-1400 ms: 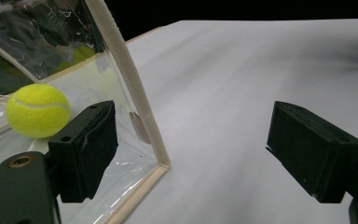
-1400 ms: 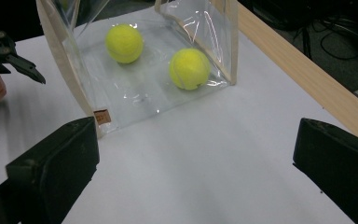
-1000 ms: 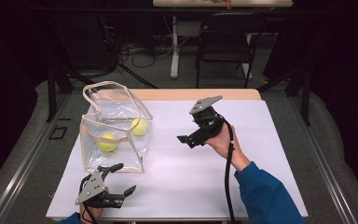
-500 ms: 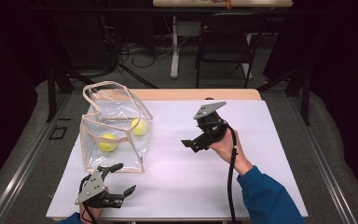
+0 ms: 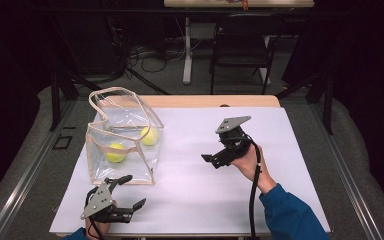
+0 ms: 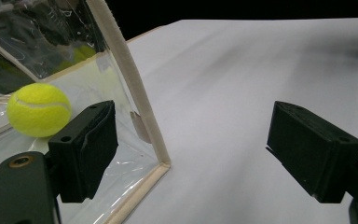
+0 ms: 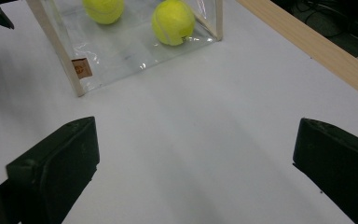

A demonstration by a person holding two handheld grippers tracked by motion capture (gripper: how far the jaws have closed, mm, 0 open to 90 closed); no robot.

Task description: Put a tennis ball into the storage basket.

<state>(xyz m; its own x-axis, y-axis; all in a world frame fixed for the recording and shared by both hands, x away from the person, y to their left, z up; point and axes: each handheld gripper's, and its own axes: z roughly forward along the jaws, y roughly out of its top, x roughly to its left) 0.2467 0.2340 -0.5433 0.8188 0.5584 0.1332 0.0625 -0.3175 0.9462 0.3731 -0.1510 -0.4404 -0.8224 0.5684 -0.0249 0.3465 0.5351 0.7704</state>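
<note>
A clear bag point(image 5: 122, 135) with beige trim stands on the left of the white table point(image 5: 290, 150), with two yellow tennis balls point(image 5: 115, 152) point(image 5: 150, 135) inside. My left gripper point(image 5: 132, 191) rests open near the front edge, just in front of the bag's near corner. In the left gripper view one ball point(image 6: 37, 109) shows through the bag wall point(image 6: 130, 79) behind my left finger point(image 6: 86, 149). My right gripper point(image 5: 211, 160) is held above the table's middle, open and empty, pointing toward the bag point(image 7: 121, 46) and both balls point(image 7: 103, 9) point(image 7: 172, 21).
A wooden strip point(image 5: 205, 101) runs along the table's far edge. Behind it a black chair point(image 5: 240, 45) and cables lie on the grey floor. A small brown label point(image 7: 79, 68) sits on the bag's corner. White tabletop stretches between the grippers.
My right gripper has drifted to the right and a little nearer the person, away from the bag. The left gripper and the bag have stayed put.
</note>
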